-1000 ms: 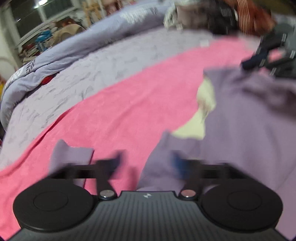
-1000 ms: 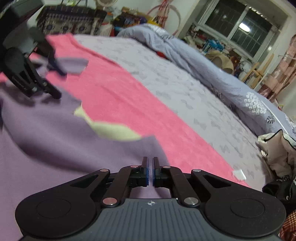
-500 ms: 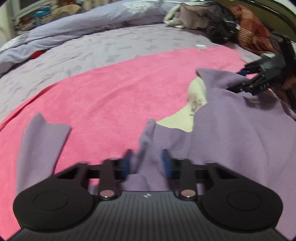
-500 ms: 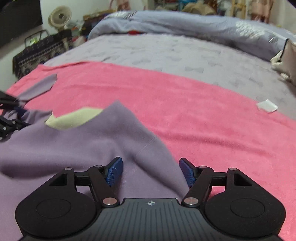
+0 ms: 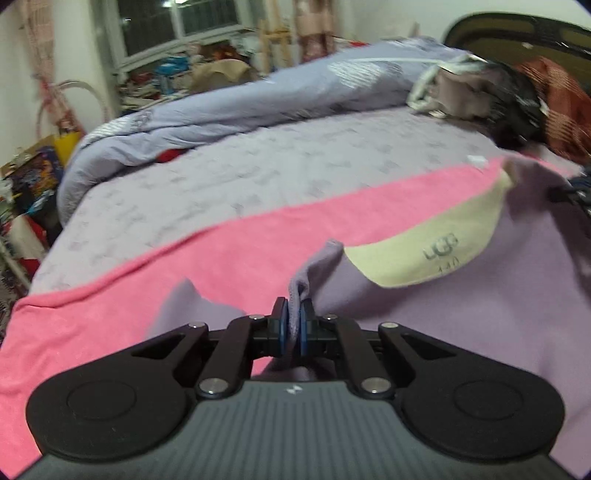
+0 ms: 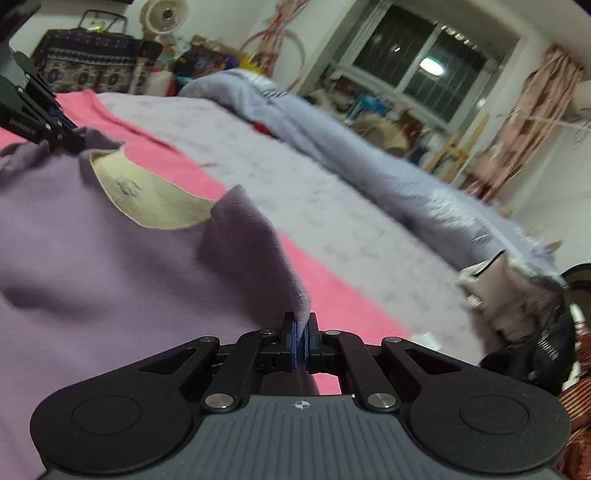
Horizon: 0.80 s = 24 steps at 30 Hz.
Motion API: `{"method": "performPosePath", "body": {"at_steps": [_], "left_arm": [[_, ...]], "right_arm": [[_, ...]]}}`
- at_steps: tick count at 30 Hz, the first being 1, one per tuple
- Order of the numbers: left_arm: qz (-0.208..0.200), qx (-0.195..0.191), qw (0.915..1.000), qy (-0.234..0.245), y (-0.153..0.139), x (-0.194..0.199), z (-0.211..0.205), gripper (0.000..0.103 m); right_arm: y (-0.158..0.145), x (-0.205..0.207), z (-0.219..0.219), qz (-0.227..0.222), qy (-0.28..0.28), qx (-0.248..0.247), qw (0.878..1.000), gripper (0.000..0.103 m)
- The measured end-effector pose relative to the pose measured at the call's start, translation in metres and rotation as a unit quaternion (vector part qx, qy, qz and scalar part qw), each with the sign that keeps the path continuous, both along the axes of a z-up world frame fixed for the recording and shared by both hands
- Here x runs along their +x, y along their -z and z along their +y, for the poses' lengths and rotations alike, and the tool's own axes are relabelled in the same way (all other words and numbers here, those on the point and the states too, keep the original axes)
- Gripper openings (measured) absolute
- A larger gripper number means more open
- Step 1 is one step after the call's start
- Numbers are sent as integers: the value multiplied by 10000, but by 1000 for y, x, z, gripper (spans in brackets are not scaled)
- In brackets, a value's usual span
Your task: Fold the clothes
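We see the left gripper (image 5: 294, 325) with jaws pinched tight on the purple garment (image 5: 461, 317), blue pads (image 5: 282, 326) pressing the fabric. The right gripper (image 6: 303, 341) is clamped the same way (both tilted downward), fabric between its pads.

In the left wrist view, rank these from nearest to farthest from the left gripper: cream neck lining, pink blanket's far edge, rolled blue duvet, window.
1. Cream neck lining, just ahead and right of the left gripper, inside the purple garment it grips.
2. Pink blanket, its far edge beyond.
3. Rolled blue duvet, across the bed.
4. Window, back wall, top left.
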<state>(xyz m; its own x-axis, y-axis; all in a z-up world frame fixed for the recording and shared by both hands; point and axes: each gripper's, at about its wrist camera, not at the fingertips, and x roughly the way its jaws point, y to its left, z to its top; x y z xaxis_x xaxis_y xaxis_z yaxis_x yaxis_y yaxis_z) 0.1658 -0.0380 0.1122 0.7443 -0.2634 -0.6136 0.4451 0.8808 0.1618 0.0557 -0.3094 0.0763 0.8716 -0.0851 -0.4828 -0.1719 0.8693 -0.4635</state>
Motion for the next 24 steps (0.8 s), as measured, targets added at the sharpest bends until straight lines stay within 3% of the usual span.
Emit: {"method": "performPosePath", "body": {"at_steps": [3, 7, 11, 14, 18, 20, 22, 24], "left_arm": [[-270, 105, 9996, -37, -9, 20, -10, 5], [-580, 526, 9968, -183, -5, 58, -30, 5], [-446, 751, 9952, -436, 17, 101, -46, 5], [-420, 1149, 9912, -506, 39, 125, -61, 5], [43, 1622, 9846, -655, 82, 149, -65, 8], [-167, 1896, 9801, -566, 100, 144, -67, 8], [-392, 2145, 9746, -503, 107, 138, -73, 7], [-306, 2076, 9759, -599, 103, 140, -73, 8]], "right_arm": [[-3, 19, 2, -293, 112, -30, 9995, 5], [5, 62, 0, -372, 321, 73, 9988, 5], [33, 108, 0, -350, 470, -190, 9981, 5], [50, 142, 0, -203, 538, -222, 9981, 5], [89, 174, 1, 211, 600, -309, 9975, 6], [113, 180, 6, 414, 600, -455, 9963, 5], [127, 183, 12, 338, 547, -699, 9955, 6], [127, 189, 7, 417, 541, -542, 9962, 6]]}}
